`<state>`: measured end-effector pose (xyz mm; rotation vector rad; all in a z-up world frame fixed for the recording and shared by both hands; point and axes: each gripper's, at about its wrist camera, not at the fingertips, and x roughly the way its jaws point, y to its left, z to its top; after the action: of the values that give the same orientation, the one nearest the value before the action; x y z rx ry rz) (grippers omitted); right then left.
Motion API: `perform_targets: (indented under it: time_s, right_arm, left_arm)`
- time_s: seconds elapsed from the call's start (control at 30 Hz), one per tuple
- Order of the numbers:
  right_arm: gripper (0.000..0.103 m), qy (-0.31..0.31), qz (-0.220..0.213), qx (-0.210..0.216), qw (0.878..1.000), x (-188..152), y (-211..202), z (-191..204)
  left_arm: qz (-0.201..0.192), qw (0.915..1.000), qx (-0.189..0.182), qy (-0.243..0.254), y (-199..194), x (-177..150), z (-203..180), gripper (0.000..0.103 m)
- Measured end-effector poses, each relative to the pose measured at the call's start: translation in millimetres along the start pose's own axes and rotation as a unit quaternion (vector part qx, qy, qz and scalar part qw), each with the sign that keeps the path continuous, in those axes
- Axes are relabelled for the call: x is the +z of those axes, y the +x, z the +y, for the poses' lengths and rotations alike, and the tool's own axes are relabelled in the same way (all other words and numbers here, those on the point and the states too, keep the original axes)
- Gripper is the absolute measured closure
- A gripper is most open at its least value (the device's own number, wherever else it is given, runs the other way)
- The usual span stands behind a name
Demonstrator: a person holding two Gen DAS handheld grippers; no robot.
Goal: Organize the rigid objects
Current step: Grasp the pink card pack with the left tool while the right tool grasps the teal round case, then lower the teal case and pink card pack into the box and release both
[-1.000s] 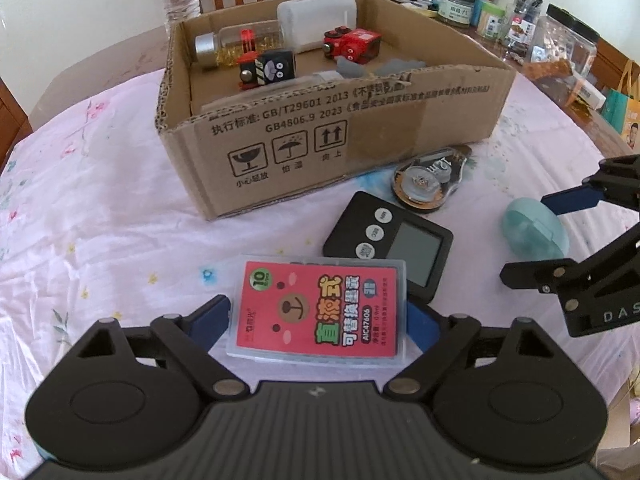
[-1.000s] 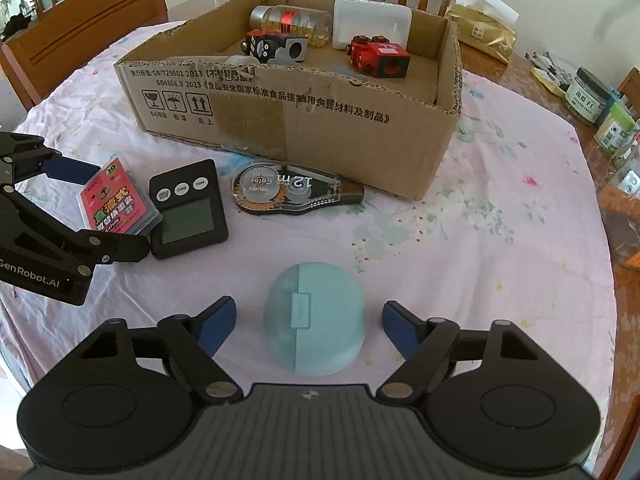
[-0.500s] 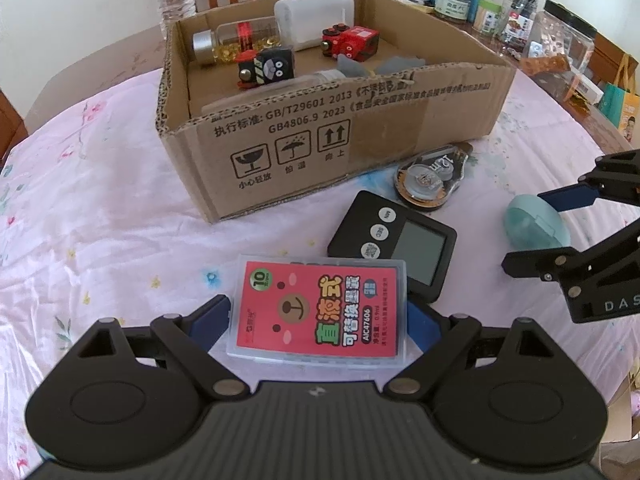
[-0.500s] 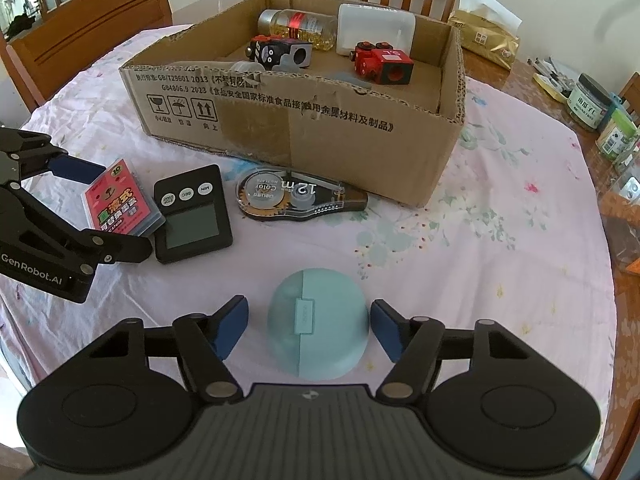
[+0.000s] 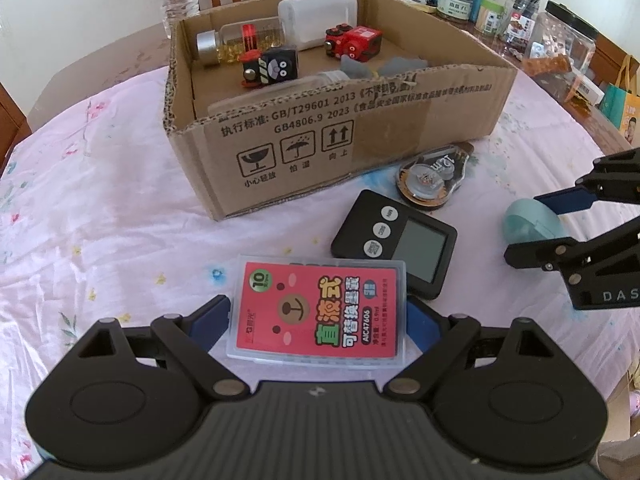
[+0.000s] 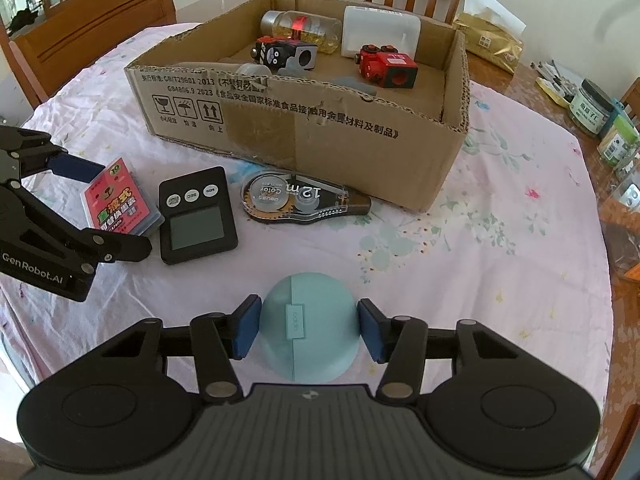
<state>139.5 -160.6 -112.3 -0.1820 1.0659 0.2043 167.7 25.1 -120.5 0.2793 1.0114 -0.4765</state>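
Observation:
My left gripper (image 5: 318, 322) has its jaws against both long sides of a clear flat case with a red bear label (image 5: 320, 312) that lies on the tablecloth; it also shows in the right wrist view (image 6: 116, 200). My right gripper (image 6: 308, 330) has closed onto a teal rounded case (image 6: 308, 326), both pads touching its sides. The teal case also shows in the left wrist view (image 5: 528, 226). A black digital timer (image 6: 196, 216) and a correction tape dispenser (image 6: 296, 198) lie between them. The open cardboard box (image 6: 320, 128) stands behind.
The box holds a capsule bottle (image 6: 304, 30), a white container (image 6: 380, 34), a black toy (image 6: 286, 54) and a red toy (image 6: 386, 66). Jars (image 6: 592, 106) and clutter stand at the table's right edge. Wooden chairs (image 6: 92, 28) surround the table.
My right gripper's jaws have closed in from wide open onto the teal case. My left gripper has stayed around the red-label case.

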Motion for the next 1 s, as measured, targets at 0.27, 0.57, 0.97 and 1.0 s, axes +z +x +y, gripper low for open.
perform_targets:
  time_s: [0.27, 0.57, 0.97, 1.0]
  right_arm:
    - [0.045, -0.022, -0.002, 0.001, 1.0, 3.3, -13.3, -1.9]
    - [0.045, -0.035, -0.042, 0.005, 0.998, 34.7, -56.9, -20.1]
    - [0.045, -0.059, -0.102, -0.012, 0.993, 118.8, -46.4, -52.0]
    - [0.045, -0.061, -0.099, -0.012, 0.993, 125.6, -38.8, -54.4]
  left_arm:
    - [0.004, 0.9998, -0.002, 0.017, -15.8, 5.8, -1.0, 0.012]
    - [-0.01, 0.9997, 0.004, 0.022, -54.0, 23.6, 4.3, 0.012]
    - [-0.038, 0.9982, 0.039, -0.024, -82.0, 29.7, 13.9, 0.012]
    - [-0.039, 0.998, 0.044, -0.026, -83.9, 29.4, 14.5, 0.012]
